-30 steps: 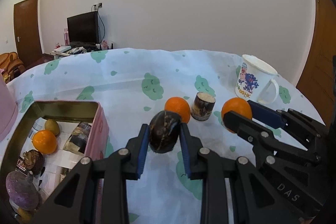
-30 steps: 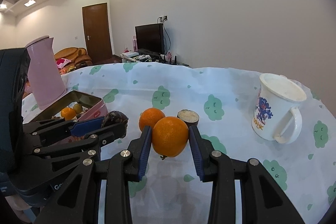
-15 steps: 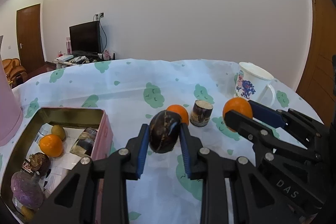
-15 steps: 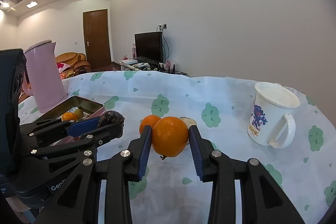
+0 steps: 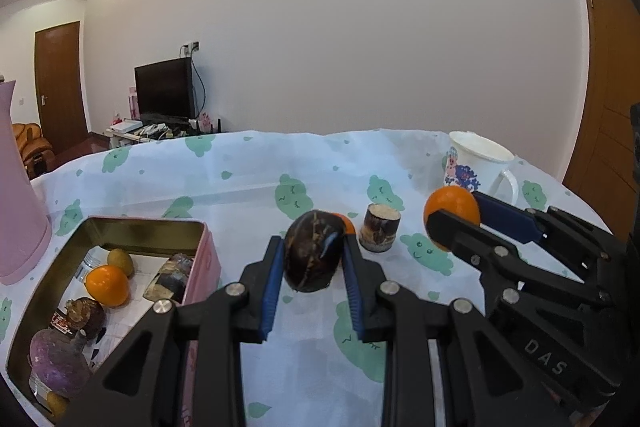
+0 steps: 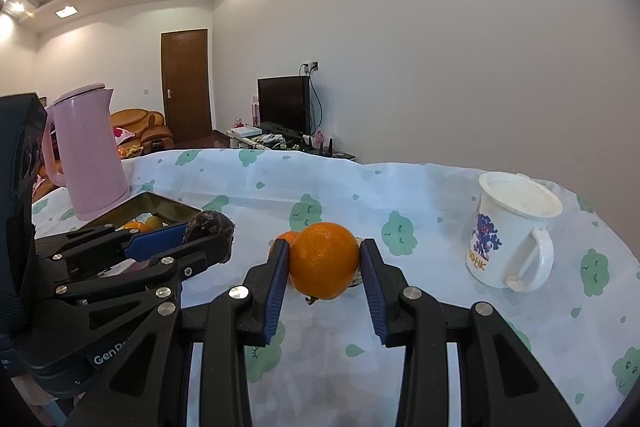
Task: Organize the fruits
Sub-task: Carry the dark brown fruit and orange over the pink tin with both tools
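My left gripper point(image 5: 312, 259) is shut on a dark brown mottled fruit point(image 5: 314, 255), held above the cloth just right of the pink tin point(image 5: 208, 263). The tin holds a small orange point(image 5: 107, 285), a yellow-green fruit point(image 5: 120, 261), a purple root point(image 5: 58, 361) and other pieces. My right gripper point(image 6: 324, 259) is shut on an orange point(image 6: 324, 259), also lifted off the table; in the left wrist view that orange point(image 5: 452, 207) shows at the right. Another orange point(image 6: 286, 239) lies on the cloth behind, mostly hidden. A short sugarcane piece point(image 5: 379, 233) stands beside it.
A white printed mug point(image 6: 512, 227) stands at the right of the table. A tall pink kettle point(image 6: 90, 155) stands at the left behind the tin. The table wears a white cloth with green shapes point(image 6: 440, 307). A TV and a door are far behind.
Both grippers have tilted upward a little, so the table sits lower in both views. The dark fruit and the orange stay gripped as before.
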`<move>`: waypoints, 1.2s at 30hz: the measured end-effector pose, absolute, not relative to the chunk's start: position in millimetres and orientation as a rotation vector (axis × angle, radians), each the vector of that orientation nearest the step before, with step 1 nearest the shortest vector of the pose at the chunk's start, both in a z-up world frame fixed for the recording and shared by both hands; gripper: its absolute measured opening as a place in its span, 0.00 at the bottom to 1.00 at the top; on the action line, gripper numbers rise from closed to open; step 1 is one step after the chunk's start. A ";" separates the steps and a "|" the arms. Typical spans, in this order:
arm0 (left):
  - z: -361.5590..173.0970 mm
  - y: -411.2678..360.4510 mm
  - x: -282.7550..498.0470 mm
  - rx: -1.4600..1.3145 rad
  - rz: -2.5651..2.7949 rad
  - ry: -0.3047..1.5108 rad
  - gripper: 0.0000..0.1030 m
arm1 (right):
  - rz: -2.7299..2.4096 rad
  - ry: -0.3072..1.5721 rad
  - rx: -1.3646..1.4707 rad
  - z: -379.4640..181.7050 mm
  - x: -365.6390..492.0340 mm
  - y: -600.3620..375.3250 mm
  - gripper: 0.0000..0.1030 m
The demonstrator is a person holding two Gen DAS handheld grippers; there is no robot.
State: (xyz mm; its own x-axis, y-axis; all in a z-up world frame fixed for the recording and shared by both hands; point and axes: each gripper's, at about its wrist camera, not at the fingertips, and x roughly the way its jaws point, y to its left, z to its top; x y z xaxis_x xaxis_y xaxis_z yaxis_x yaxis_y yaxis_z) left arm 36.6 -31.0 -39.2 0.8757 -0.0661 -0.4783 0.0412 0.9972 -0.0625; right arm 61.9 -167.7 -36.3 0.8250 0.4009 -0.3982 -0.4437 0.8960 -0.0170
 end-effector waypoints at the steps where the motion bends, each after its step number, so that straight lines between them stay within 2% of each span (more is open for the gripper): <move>1: -38.7 -31.8 35.6 -0.047 -0.055 0.495 0.29 | 0.450 0.396 -0.110 -36.1 60.8 -168.3 0.37; 36: -30.9 -39.2 6.8 0.018 -0.054 0.397 0.29 | 0.456 0.307 -0.114 -31.4 36.9 -171.6 0.37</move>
